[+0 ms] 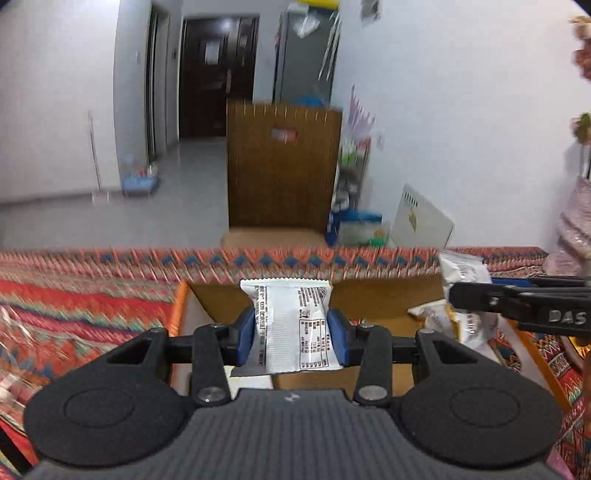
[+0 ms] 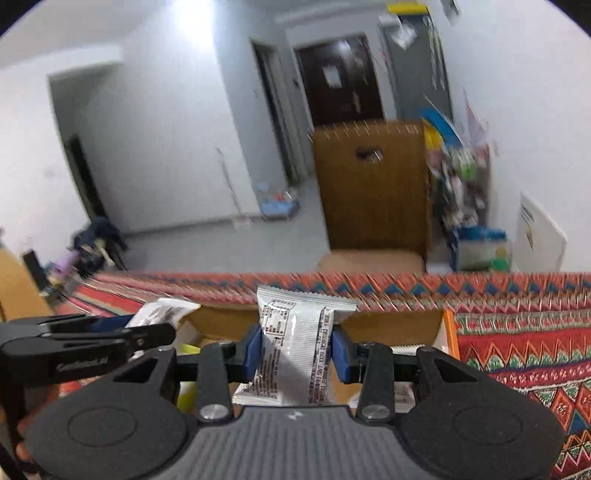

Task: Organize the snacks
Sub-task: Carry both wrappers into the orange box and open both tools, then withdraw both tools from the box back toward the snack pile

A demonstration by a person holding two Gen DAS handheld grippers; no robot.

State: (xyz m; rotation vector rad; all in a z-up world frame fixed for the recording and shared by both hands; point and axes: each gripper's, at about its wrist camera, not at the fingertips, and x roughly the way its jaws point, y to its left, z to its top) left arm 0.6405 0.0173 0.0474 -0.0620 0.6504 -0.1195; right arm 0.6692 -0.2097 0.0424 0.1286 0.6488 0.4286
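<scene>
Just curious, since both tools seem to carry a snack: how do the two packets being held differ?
The left packet stands nearly straight between its blue pads; the right packet leans left. The left packet's printed text block fills its right half; the right packet's boxed table sits at its upper left. Both are white printed sachets, pinched at mid-height, hanging over an open cardboard box on a patterned cloth.

even indoor light, ceiling glare [image 2: 192, 22] top of right view, motion blur on tablecloth [image 1: 74, 280], fisheye-dark corners.
</scene>
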